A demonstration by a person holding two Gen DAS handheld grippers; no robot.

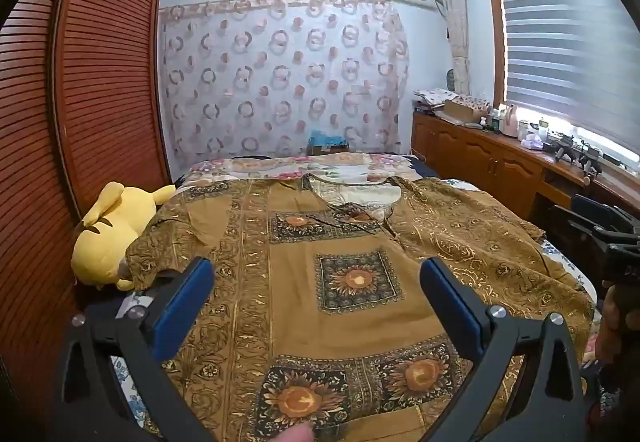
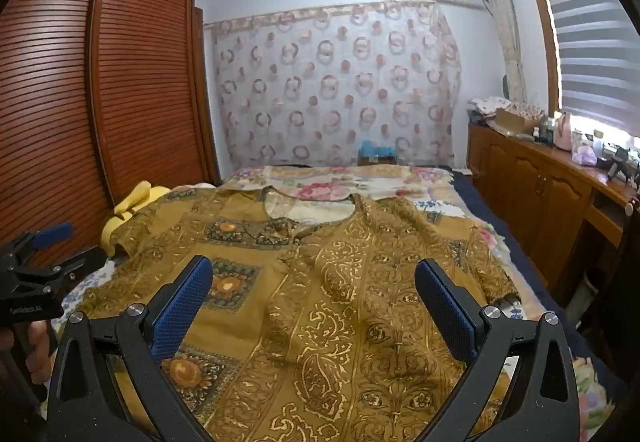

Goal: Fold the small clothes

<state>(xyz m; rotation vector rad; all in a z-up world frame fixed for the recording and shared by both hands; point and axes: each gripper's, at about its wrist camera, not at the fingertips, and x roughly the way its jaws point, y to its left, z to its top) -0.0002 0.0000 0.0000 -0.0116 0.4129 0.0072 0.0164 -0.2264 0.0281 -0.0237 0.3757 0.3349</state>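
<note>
A mustard-brown patterned shirt (image 1: 320,262) with sunflower squares and gold paisley lies spread flat on the bed, neckline toward the far end, both short sleeves out to the sides. In the right wrist view the same shirt (image 2: 340,282) fills the foreground. My left gripper (image 1: 316,278) hovers open above the shirt's lower middle, nothing between its blue pads. My right gripper (image 2: 314,282) also hangs open over the shirt's right half, empty. The left gripper shows at the left edge of the right wrist view (image 2: 36,266), and the right gripper's black frame (image 1: 612,238) at the right edge of the left wrist view.
A yellow plush toy (image 1: 112,234) lies at the bed's left edge, partly under the left sleeve. A floral quilt (image 1: 304,166) covers the bed's far end. A slatted wooden wardrobe (image 1: 100,82) stands left; a cluttered wooden cabinet (image 2: 540,178) runs along the right under the window.
</note>
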